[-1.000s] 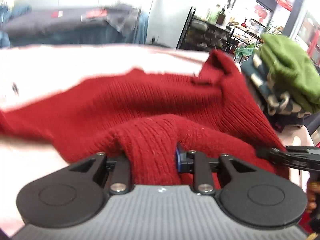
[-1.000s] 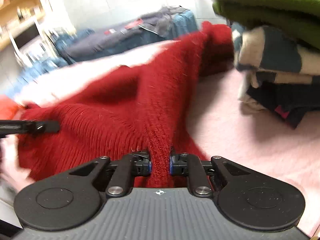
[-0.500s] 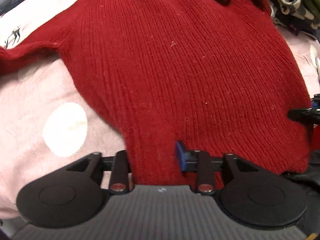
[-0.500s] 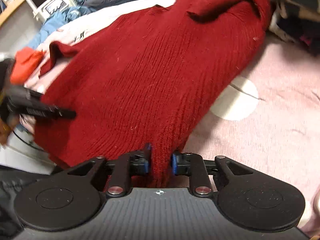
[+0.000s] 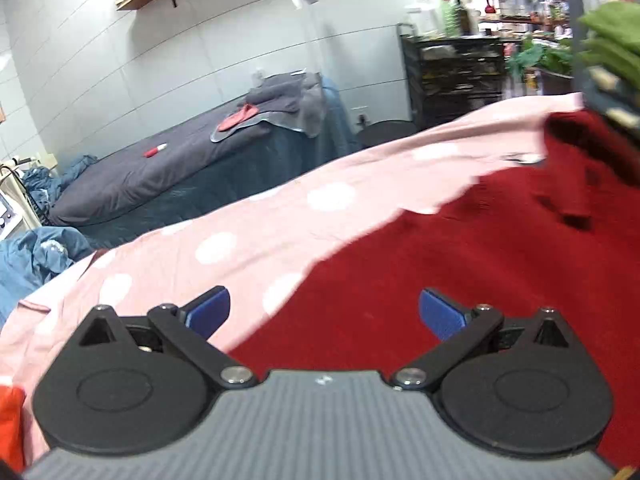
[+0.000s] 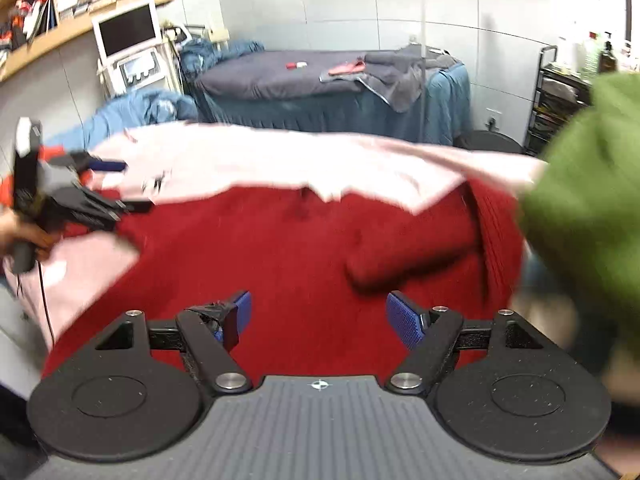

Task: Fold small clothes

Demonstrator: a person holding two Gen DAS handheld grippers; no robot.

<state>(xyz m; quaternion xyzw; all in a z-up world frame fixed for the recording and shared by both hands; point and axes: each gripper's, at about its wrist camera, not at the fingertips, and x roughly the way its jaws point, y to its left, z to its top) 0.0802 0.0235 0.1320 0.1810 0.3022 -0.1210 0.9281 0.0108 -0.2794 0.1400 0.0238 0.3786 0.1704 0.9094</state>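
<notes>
Red sweater [image 6: 304,256] lies spread on the pink dotted sheet [image 5: 256,236], reaching its near edge (a green garment [image 6: 588,216] sits at its right). Left gripper [image 5: 324,312] and right gripper [image 6: 318,316] hover over it, jaws opening, nothing between them.

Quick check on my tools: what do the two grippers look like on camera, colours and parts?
Both match: the left gripper and right gripper have a ribbed grey body, black round discs at each side, black linkage arms with silver pivot screws, and blue textured pads. In the right view a thin dark cable hangs from the left tool.
</notes>
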